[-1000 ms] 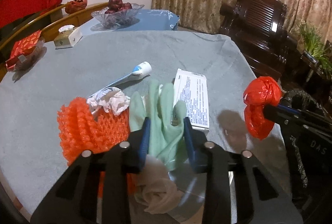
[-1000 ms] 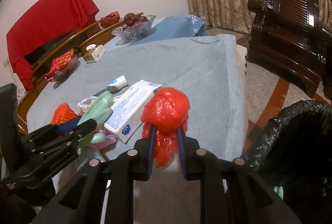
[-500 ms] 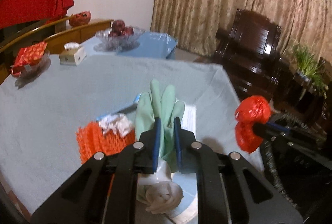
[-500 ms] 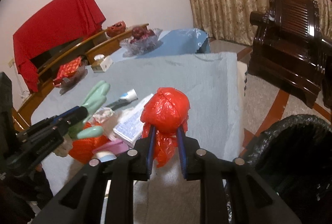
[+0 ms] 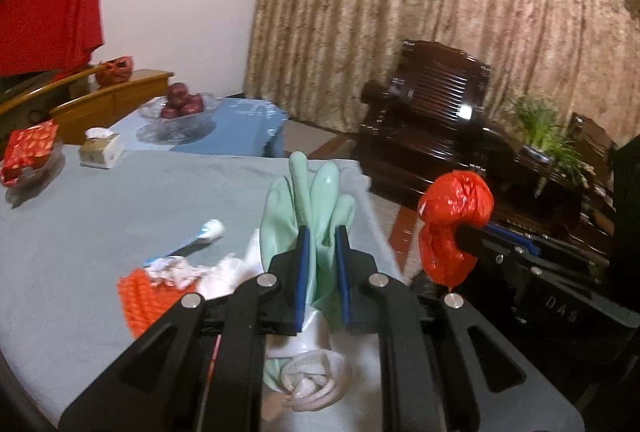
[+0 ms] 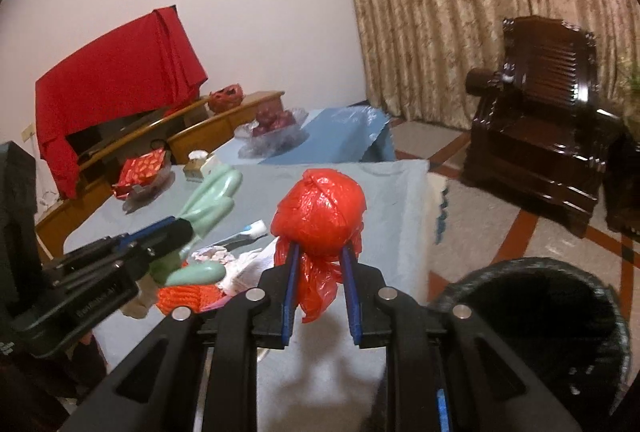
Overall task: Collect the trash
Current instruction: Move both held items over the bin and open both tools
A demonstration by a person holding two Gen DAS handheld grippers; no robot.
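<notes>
The left gripper (image 5: pixel 322 236) is clamped on a pale green rubber glove (image 5: pixel 310 199). The glove's fingers stand upright above the blue pads at frame centre; its rolled cuff hangs below the jaws at lower centre. The jaws had been closing within the last second, with the glove between them.

The right gripper (image 6: pixel 320 254) is clamped on a knotted red plastic bag (image 6: pixel 320 207). The round bulk of the bag sits above the pads at frame centre; loose red film hangs between and below them. In the left wrist view the same bag appears at centre right.

Both loads are held clear of the grey tablecloth (image 5: pixel 100 199).

Items left on the cloth, lower left of the left wrist view:
- orange foam net (image 5: pixel 138 296)
- crumpled white tissue (image 5: pixel 172 268), touching the net's upper edge
- toothpaste tube (image 5: pixel 202 234), just above the tissue

A bin lined with a black bag (image 6: pixel 536 316) stands on the floor at lower right of the right wrist view, beside the table edge.

Background, upper left of the left wrist view: a glass bowl of red apples (image 5: pixel 182 105) and a tissue box (image 5: pixel 100 151).
</notes>
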